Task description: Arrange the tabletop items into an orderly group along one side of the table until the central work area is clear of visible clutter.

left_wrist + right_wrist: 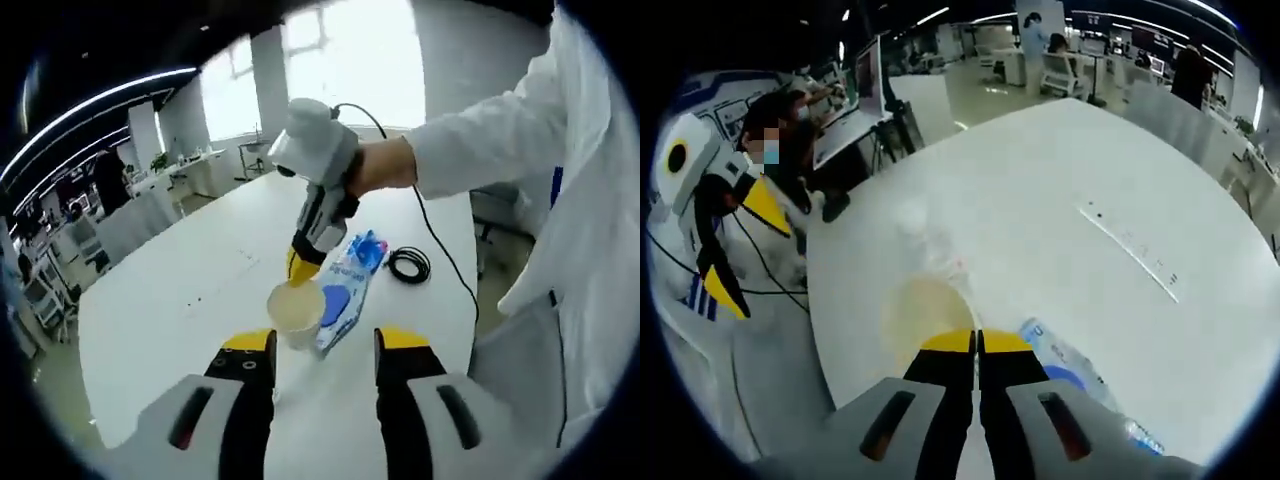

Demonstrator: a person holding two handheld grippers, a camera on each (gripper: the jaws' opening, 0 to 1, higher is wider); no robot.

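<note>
— Between the left tongs (325, 345), jaws spread and holding nothing, what lies ahead?

— Just ahead stands the cup (296, 309), with the blue-and-white packet (350, 280) touching its far side, long axis running away along the counter (180, 290) toward the coiled black cable (408, 265).

— And the right tongs (976, 342)?

— Pressed together over the cup's rim (925, 310), seemingly pinching it; they are nearer, so they likely carry it to the edge.

No legible text or labels.
</note>
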